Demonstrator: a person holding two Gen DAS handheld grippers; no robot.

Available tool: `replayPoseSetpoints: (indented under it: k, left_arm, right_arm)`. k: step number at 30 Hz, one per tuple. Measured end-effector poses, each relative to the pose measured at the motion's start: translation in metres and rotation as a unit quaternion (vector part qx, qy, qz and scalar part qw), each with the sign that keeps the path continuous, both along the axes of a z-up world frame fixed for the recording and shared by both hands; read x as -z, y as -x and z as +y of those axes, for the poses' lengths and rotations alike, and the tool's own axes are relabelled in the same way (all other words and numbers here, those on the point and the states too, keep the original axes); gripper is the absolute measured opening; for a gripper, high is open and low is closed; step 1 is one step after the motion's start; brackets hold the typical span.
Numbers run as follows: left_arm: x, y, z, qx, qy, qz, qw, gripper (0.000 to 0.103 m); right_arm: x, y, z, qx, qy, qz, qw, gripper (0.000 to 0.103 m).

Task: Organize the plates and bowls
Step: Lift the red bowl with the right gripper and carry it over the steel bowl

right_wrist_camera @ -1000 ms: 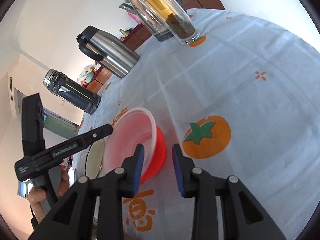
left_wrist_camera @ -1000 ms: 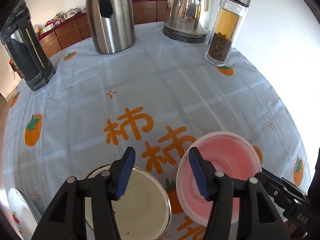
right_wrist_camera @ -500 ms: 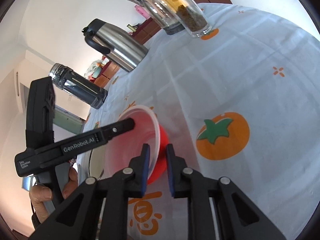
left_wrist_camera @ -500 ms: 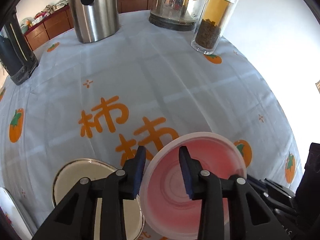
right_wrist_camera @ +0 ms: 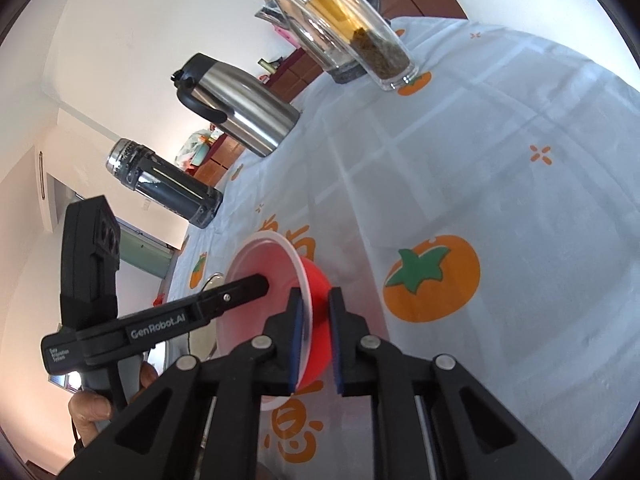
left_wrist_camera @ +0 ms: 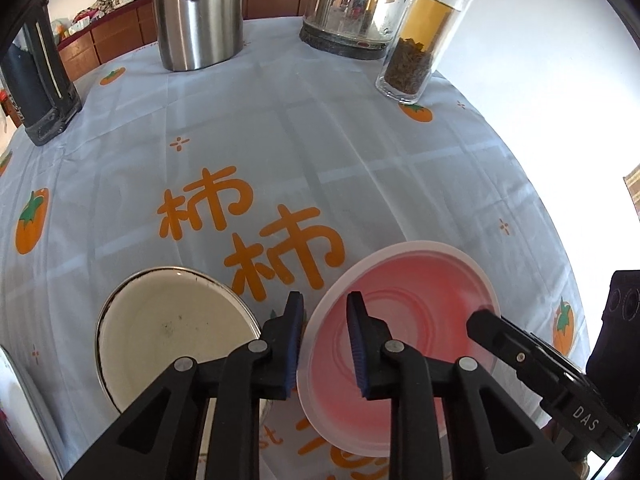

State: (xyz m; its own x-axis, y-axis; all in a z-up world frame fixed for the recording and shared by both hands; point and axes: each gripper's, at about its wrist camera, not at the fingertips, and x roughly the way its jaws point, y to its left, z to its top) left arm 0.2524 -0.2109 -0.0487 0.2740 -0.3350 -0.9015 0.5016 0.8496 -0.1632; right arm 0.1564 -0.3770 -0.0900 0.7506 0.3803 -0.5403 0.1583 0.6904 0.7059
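- Left tool [left_wrist_camera: 322, 334] has just been closing and is clamping the near-left rim of the translucent white-rimmed pink plastic bowl [left_wrist_camera: 404, 320], lower centre-right of frame.
- Right tool [right_wrist_camera: 314, 336] is pinching the opposite rim, closed on it.
- Cream round enamel plate [left_wrist_camera: 172, 332] is sitting on the worktop [left_wrist_camera: 280, 128], lower left.
- Risk: thin rim flexing, bowl slipping out if the two hands pull unevenly.

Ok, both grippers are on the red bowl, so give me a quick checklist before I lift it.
1. Right gripper jaws shut on the red bowl wall: ok.
2. Left gripper jaws straddle the opposite rim and have just been closing; firm pinch: cannot tell.
3. Translucent liner seated inside the bowl: ok.
4. Cream dish beside the bowl holds nothing: ok.
5. Tea bottle and kettle stand well away: ok.
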Motion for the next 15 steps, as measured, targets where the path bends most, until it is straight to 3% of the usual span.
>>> replayPoseSetpoints:
  k: [4,15]
  left_arm:
    - [-0.002,0.007,-0.007,0.008,-0.019,-0.014,0.9997,0.024]
    - [-0.04,0.035,-0.001,0.016,-0.012,-0.049,0.9986,0.024]
  right_arm:
    - [0.002,0.005,-0.001,0.004,-0.008,0.006,1.0,0.012]
    - [-0.029,0.035,0.004,0.009,-0.007,-0.016,1.0,0.012]
